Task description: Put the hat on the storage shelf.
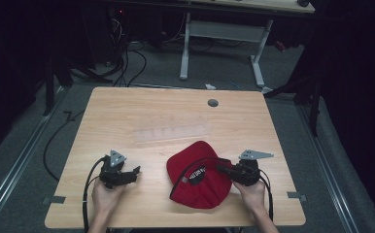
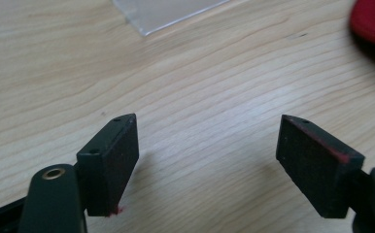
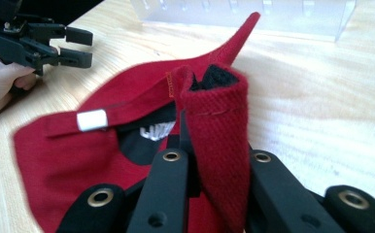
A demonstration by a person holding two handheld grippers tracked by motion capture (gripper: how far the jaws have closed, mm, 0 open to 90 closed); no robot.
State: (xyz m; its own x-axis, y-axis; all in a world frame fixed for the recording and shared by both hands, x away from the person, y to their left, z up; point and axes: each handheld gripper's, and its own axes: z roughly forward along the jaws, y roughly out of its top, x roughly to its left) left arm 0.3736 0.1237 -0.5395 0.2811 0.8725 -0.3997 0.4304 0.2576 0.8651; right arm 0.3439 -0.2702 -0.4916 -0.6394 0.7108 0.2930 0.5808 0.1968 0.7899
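My right tool (image 3: pixel 210 145) pinches just the red cap (image 1: pixel 195 182)'s folded rim, left tool (image 2: pixel 210 160) spread idle over the tabletop (image 1: pixel 127 111); I reckon the fabric could slip free when lifted.

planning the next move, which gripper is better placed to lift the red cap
Right. The right gripper is already shut on a fold of the red cap, while the left gripper stands open over bare table, apart from it.

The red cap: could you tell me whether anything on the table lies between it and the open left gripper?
Nothing visible does. The left gripper sits with its jaws open over bare table, and the red cap lies just to its right, with only wood between them. The right gripper is shut on the cap's edge.
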